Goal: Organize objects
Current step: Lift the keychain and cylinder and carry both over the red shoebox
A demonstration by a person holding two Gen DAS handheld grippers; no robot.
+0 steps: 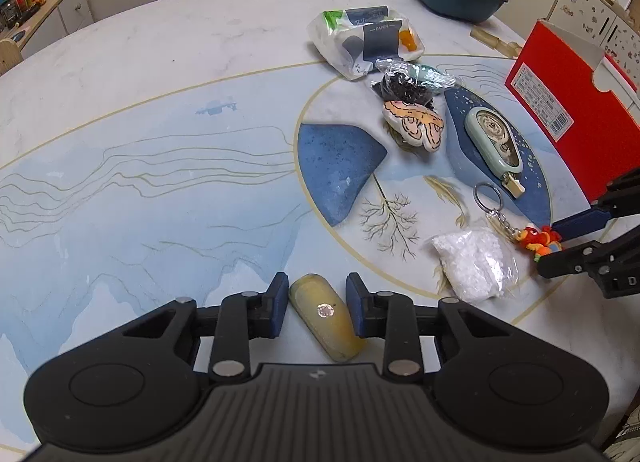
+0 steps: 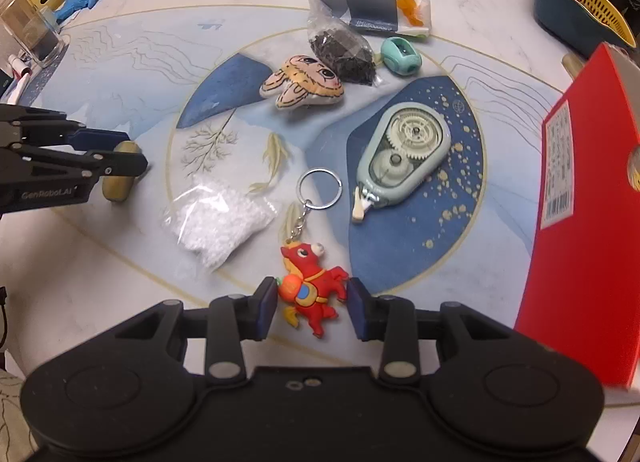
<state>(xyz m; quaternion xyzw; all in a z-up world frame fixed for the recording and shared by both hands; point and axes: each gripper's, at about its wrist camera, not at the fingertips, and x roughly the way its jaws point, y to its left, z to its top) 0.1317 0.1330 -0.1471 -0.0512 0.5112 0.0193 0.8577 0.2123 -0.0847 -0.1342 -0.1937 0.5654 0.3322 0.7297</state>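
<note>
**Both jaws closing on small items**

Your left gripper pinches the yellow tube near the table's near edge; your right gripper clamps the horse keychain. Next, lift both and carry them toward the red box.
</note>
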